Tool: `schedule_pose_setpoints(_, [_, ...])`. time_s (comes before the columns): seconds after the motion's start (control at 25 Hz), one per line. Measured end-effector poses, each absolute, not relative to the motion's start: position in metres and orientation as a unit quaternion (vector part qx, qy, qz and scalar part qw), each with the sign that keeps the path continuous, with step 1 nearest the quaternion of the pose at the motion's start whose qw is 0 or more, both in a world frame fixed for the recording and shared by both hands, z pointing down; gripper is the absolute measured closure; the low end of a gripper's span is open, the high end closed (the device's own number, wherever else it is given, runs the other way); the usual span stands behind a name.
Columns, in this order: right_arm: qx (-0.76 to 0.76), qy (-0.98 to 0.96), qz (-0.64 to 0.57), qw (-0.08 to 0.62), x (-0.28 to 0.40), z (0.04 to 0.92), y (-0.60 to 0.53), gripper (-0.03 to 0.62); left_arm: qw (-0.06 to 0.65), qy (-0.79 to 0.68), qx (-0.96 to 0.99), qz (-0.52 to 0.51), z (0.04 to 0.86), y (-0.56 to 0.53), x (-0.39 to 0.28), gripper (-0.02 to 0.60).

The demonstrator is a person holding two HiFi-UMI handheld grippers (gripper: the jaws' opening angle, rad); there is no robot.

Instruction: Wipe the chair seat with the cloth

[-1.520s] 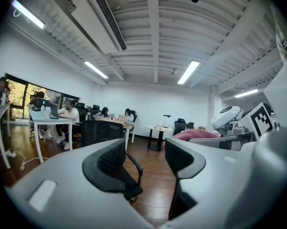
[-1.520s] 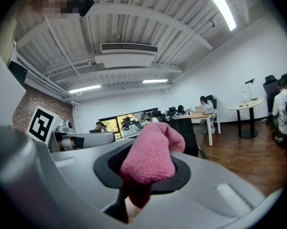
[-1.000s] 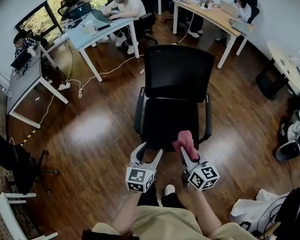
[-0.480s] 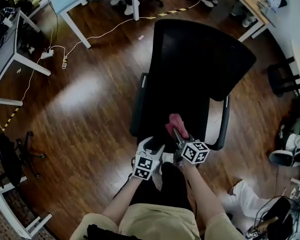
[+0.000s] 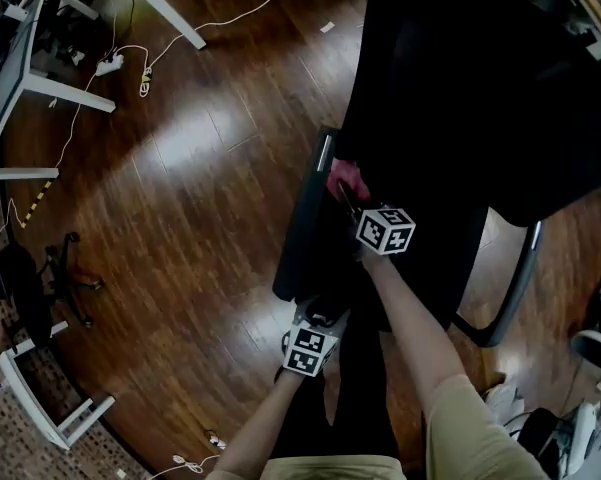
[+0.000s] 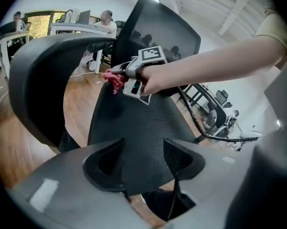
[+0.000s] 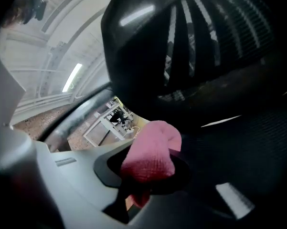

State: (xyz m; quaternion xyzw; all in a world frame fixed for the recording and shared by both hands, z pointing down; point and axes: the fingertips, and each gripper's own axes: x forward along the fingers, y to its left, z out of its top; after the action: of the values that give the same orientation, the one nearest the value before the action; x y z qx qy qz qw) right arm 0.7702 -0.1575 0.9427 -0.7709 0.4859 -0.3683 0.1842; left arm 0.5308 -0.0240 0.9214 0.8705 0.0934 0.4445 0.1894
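Observation:
A black mesh office chair fills the right of the head view, its backrest [image 5: 480,78] overhanging the seat [image 5: 440,268]. My right gripper [image 5: 346,192] is shut on a bunched pink cloth [image 5: 348,178] and holds it at the seat's back left corner, beside the left armrest [image 5: 302,223]. In the right gripper view the cloth [image 7: 150,154] bulges from between the jaws against the dark seat. My left gripper [image 5: 318,316] hangs open at the seat's front edge; in its own view the seat mesh [image 6: 133,128] shows between its spread jaws, and the cloth [image 6: 114,80] appears further off.
Dark wooden floor lies to the left, crossed by white cables [image 5: 130,63]. Grey desks [image 5: 20,88] stand at the upper left. A black chair base [image 5: 65,278] and a white frame [image 5: 40,398] sit at the left edge. The right armrest [image 5: 510,288] curves at the lower right.
The view has closed in over the chair. My right gripper has carried the cloth from the seat's front to its back left corner. My left gripper stays by the front edge.

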Motion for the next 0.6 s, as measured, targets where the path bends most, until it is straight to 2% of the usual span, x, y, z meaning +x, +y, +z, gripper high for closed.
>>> schedule_pose_setpoints(0.16, [-0.804, 0.429, -0.388, 0.140, 0.792, 0.994, -0.160, 0.533, 0.187, 0.106, 0.874, 0.436, 0.916, -0.022, 0.536, 0.348])
schedule_pose_setpoints(0.28, [-0.835, 0.385, -0.381, 0.095, 0.818, 1.003, -0.112, 0.536, 0.164, 0.120, 0.882, 0.424, 0.919, -0.018, 0.551, 0.348])
schedule_pose_setpoints(0.48, [-0.901, 0.182, -0.393, 0.007, 0.886, 1.012, 0.104, 0.536, 0.149, 0.151, 0.883, 0.418, 0.922, 0.002, 0.578, 0.348])
schedule_pose_setpoints(0.6, [-0.910, 0.076, -0.408, -0.016, 0.906, 1.011, 0.214, 0.536, 0.161, 0.159, 0.881, 0.416, 0.919, 0.011, 0.585, 0.336])
